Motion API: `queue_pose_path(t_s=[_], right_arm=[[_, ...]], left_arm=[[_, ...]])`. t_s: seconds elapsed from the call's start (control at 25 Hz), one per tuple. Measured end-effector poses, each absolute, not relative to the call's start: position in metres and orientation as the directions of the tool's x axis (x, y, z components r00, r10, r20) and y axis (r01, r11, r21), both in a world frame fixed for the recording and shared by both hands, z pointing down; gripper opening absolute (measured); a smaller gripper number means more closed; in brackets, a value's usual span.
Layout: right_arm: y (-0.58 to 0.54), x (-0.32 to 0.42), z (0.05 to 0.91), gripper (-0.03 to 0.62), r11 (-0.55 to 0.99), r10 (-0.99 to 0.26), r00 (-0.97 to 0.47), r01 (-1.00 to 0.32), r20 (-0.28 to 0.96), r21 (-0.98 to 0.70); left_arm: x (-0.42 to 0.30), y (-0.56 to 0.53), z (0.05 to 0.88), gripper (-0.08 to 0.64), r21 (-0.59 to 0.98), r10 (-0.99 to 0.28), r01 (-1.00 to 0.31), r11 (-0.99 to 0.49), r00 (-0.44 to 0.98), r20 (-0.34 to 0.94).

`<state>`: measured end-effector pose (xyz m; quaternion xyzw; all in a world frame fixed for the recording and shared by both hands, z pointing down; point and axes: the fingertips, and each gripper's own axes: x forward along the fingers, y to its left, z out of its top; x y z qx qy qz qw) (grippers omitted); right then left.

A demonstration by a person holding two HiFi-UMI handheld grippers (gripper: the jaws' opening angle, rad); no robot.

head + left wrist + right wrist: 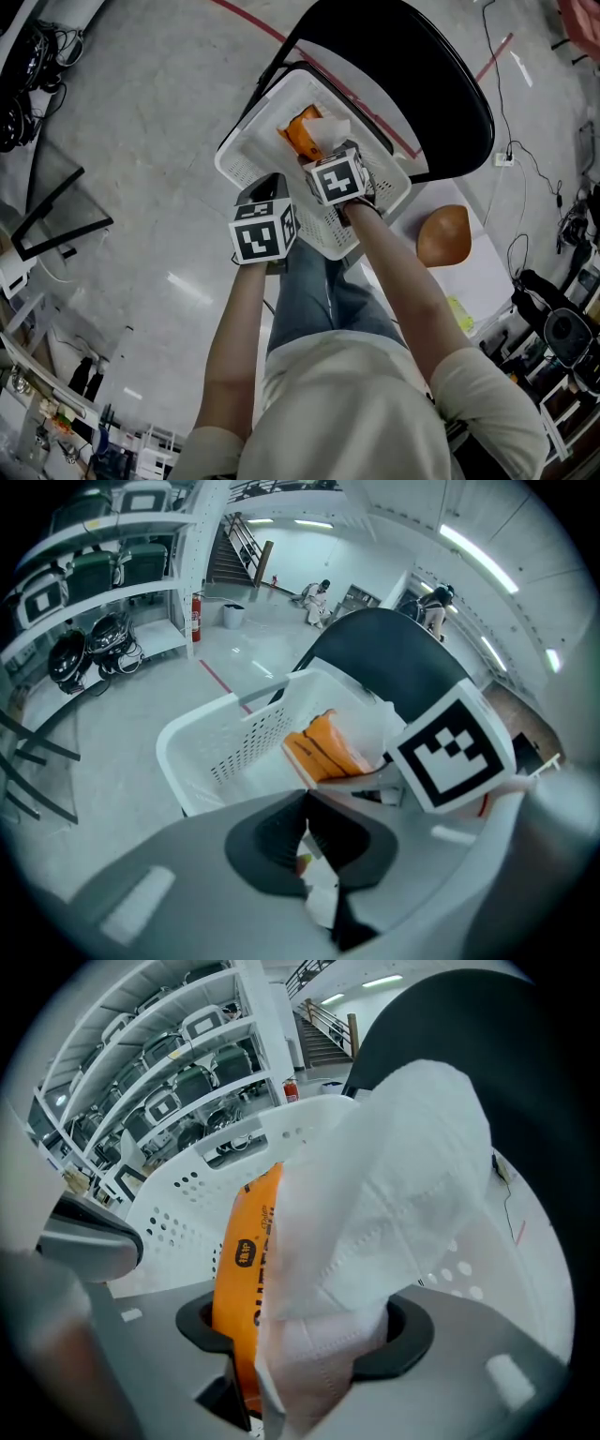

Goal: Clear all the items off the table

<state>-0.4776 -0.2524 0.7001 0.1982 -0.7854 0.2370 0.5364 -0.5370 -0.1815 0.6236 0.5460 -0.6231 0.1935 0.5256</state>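
**Tissue pack (242,1260) over the basket: watch the release**

Your right tongs (305,1330) grip the orange pack and its loose white tissue (394,1194), low over the white basket (328,230) on the chair (441,84). Left tongs (307,832) are closed, at the basket's near edge. Likely risks: the tissue snags a pad on release and drags the pack out. A knock from either tongs could shift the basket.

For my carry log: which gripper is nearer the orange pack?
Right. The right gripper is shut on the orange pack and tissue. The left gripper, shut on a white scrap, hangs at the basket near rim, clear of the pack.
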Motion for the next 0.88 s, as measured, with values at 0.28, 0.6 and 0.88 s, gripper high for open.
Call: queue_pose_path(t_s=[0.28,0.6,0.88], right_arm=[[-0.249,-0.489,0.695,0.440,0.797,-0.037,-0.408,-0.562,0.912,-0.219],[-0.246,-0.482,0.687,0.436,0.786,-0.049,-0.410,-0.579,0.911,-0.218],[-0.243,-0.479,0.674,0.375,0.786,-0.065,-0.427,-0.579,0.902,-0.217]], left_arm=[[-0.537,-0.178,0.627,0.009,0.335,-0.470,-0.883,0.328,0.155,0.869],[-0.531,-0.173,0.624,0.009,0.345,-0.468,-0.879,0.328,0.166,0.868],[-0.526,-0.172,0.618,0.009,0.342,-0.480,-0.882,0.322,0.159,0.863]])
